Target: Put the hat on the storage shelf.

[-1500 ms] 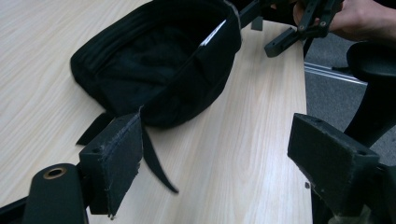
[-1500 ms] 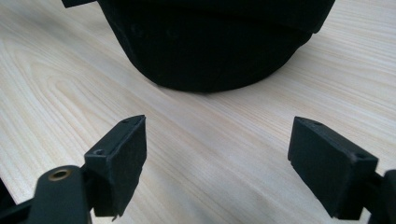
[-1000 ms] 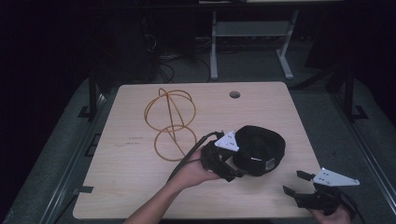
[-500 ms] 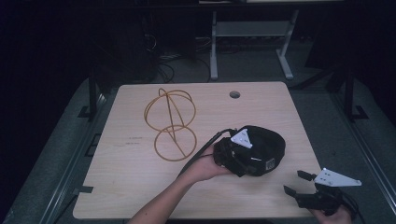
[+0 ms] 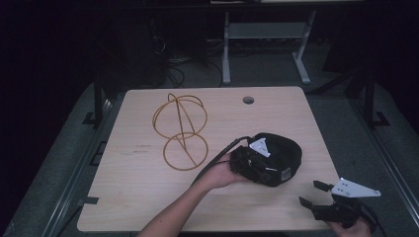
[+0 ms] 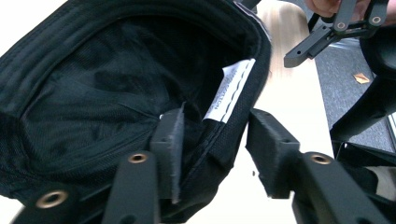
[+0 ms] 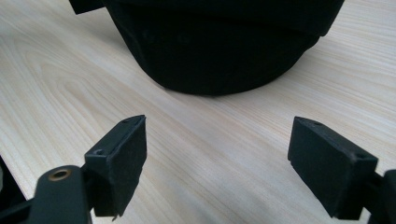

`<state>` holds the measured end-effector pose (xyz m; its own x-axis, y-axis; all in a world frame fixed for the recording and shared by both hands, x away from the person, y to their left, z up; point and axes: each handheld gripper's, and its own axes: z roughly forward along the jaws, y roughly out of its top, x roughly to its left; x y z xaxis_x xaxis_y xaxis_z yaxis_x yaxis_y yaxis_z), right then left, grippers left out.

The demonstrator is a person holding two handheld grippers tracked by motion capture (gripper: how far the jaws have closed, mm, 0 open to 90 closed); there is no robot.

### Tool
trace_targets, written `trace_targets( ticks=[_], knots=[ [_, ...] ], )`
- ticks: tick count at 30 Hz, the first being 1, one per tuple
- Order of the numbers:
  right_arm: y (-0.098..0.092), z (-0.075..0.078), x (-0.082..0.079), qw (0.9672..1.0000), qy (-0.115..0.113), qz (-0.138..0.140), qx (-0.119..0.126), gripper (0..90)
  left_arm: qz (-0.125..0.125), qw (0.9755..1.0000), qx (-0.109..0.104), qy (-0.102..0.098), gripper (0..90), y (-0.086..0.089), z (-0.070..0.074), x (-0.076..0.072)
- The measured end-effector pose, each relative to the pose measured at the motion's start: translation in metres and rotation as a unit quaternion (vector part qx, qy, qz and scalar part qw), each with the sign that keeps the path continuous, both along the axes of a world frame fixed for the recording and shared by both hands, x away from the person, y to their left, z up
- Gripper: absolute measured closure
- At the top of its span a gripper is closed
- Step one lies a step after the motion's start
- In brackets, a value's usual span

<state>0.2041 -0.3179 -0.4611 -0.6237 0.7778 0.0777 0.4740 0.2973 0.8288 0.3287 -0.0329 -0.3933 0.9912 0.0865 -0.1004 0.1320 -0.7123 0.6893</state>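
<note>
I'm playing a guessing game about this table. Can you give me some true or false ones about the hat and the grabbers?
1. The black hat lies on the wooden table. True.
2. The left gripper has the hat's rim between its fingers. True; its jaws have just been closing.
3. The right gripper is holding the hat. False; it is open, apart from the hat.
4. The gold wire stand sits on top of the hat. False; it stands apart, to the left in the high view.
</note>
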Motion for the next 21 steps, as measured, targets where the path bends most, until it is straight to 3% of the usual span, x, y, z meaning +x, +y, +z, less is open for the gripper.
trace_targets(
  ticks=[6, 13, 21],
  knots=[
    [0.0, 0.0, 0.0, 1.0, 0.001, 0.0, 0.0, 19.2, -0.026, 0.9995, 0.015, 0.007, 72.6, -0.007, 0.001, -0.001],
    [0.002, -0.001, 0.0, 1.0, 0.002, 0.002, -0.002, 19.2, -0.038, 0.9991, 0.02, 0.002, 79.1, -0.013, 0.003, -0.003],
    [0.005, -0.001, 0.001, 1.0, 0.002, 0.004, -0.003, 18.8, -0.03, 0.9992, -0.016, 0.019, 80.1, -0.013, 0.015, 0.002]
  ],
)
